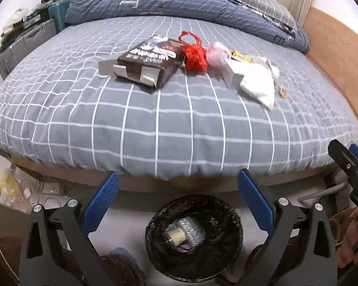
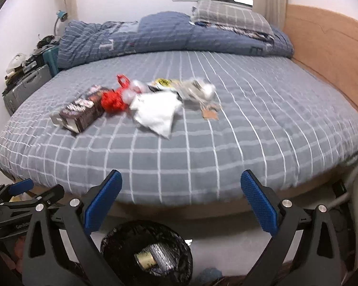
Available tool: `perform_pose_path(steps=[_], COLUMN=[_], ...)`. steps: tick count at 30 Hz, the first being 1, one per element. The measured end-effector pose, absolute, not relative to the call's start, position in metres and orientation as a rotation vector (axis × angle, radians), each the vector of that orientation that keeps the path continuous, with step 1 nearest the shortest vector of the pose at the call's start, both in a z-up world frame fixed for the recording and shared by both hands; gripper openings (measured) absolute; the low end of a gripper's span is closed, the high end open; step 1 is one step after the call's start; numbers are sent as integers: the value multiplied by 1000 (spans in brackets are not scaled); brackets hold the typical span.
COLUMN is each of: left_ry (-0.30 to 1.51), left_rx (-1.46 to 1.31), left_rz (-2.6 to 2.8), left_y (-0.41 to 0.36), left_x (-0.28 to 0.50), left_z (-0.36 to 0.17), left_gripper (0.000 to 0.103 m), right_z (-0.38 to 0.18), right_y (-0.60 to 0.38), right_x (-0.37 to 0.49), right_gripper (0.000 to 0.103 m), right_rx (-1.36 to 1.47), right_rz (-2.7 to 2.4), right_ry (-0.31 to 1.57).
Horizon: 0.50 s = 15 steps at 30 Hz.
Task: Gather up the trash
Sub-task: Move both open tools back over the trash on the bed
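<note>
grey checked bedding [image 1: 155,124] covers the bed, the landmark for all positions below. a cluster of trash lies on the middle of the bedding, well beyond both grippers: a dark brown carton [image 1: 146,60], open at its near end; a red mesh ball [image 1: 195,56] touching the carton's right side; a pale pink wad [image 1: 216,53] just right of the red ball; a white paper sheet [image 1: 259,84] lying over a small white box; a yellow-labelled clear wrapper [image 2: 163,83] behind the paper; and a brown scrap [image 2: 211,114] at the cluster's right edge.

a bin lined with a black bag [image 1: 194,240] stands on the floor at the foot of the bed, directly below the left gripper [image 1: 177,205] and below and left of the right gripper [image 2: 181,205]. it contains a crumpled clear wrapping with a pale roll [image 1: 176,237]. nothing stands between the grippers and the cluster except bare bedding.

a rolled blue duvet [image 1: 169,2] and a checked pillow [image 2: 229,15] lie along the far side of the bed; suitcases [image 1: 26,41] stand off its left side, a wooden headboard [image 2: 327,47] on its right. clear bags with yellow contents [image 1: 7,188] lie on the floor under its left corner.

both grippers hang over the floor short of the bed edge, blue-padded jaws spread wide, holding and touching nothing.
</note>
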<state>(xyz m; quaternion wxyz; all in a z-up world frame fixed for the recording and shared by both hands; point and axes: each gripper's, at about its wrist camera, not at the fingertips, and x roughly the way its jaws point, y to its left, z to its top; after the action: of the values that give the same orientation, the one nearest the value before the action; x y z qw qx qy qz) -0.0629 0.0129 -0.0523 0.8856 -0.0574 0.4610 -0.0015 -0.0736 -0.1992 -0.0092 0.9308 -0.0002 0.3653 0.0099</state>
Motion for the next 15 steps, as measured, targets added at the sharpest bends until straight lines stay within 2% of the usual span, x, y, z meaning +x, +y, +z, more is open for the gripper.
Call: perform_pose_path(steps=[15], left_ry=[871], left_rx=[-88], left_rz=[52], left_y=[58], left_x=[44], left_z=[-24], left_gripper=[97], right_z=[3], right_y=[-172], right_x=[27], right_gripper=[96], right_rx=[-82], right_rz=[85], right_ry=[731])
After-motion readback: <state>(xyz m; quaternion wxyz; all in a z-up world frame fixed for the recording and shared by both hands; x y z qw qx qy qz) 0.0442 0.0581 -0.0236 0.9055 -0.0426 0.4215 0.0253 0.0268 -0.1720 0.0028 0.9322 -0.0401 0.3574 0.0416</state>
